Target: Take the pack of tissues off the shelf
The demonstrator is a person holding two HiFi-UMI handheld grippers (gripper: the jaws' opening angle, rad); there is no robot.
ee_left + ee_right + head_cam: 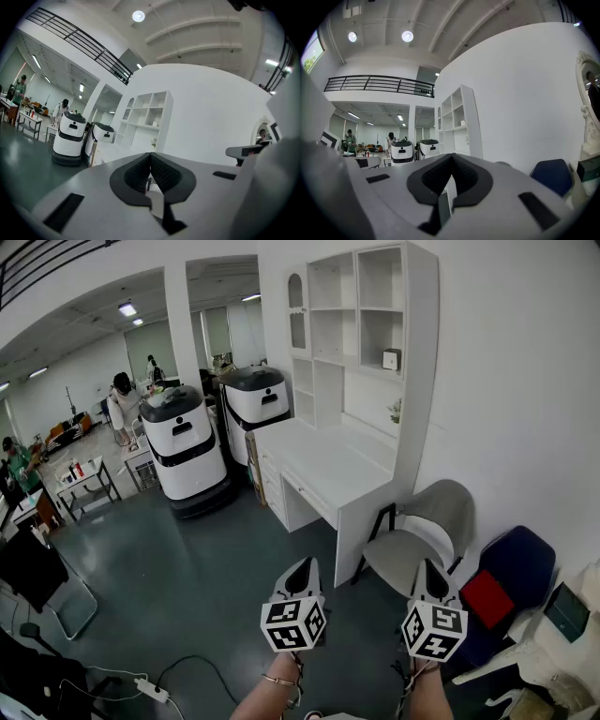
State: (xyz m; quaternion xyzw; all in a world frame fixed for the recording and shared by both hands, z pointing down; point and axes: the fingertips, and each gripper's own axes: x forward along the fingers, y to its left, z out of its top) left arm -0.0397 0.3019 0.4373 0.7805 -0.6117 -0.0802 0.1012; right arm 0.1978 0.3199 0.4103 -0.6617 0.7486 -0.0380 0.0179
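The pack of tissues [391, 359] is a small white box with a dark face in a right-hand compartment of the white shelf unit [412, 324] above the desk [323, 465]. It shows small in the left gripper view [154, 123] and the right gripper view [462, 123]. My left gripper [302, 566] and right gripper [430, 568] hang side by side over the floor, well short of the desk and far below the shelf. Both are shut with nothing between their jaws, and their tips [150, 154] [451, 155] point toward the shelf.
A grey chair [422, 535] stands at the desk's near end, directly beyond my right gripper. A blue chair [514, 577] with a red item is at the right. Two white robots [183, 442] [255, 401] stand left of the desk. People are at far tables. A power strip [150, 690] lies on the floor.
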